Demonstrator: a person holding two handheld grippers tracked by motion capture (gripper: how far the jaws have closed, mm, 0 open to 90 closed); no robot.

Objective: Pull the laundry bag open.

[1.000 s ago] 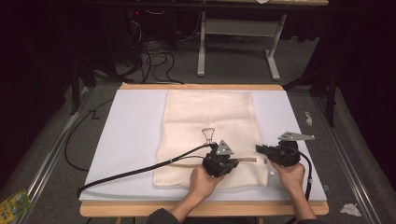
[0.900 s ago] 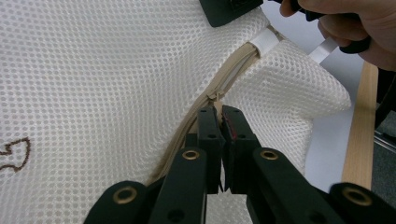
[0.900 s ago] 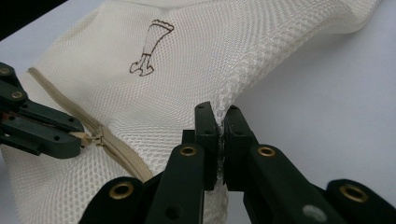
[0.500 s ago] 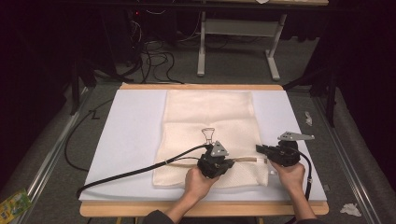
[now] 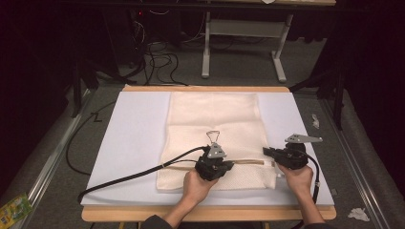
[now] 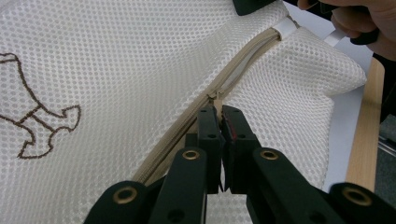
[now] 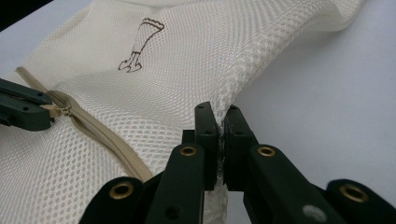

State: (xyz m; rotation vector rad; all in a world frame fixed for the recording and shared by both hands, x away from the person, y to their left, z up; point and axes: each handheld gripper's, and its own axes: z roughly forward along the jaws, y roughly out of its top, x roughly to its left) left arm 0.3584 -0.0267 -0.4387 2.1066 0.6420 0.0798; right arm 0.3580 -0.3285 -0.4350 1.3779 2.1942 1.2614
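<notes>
You are mid-zip: your left gripper (image 6: 219, 125) pinches the zip pull (image 6: 214, 97) midway along the bag (image 5: 215, 119) lying on the table (image 5: 129, 143), while your right gripper (image 7: 219, 122) clamps the bag's mesh edge. Next, keep the seam taut and draw steadily — only the left cable (image 5: 138, 171) crosses the bag.

The zipper pull (image 6: 214, 96) is hidden between the left tool's (image 6: 221, 112) closed jaws.
</notes>
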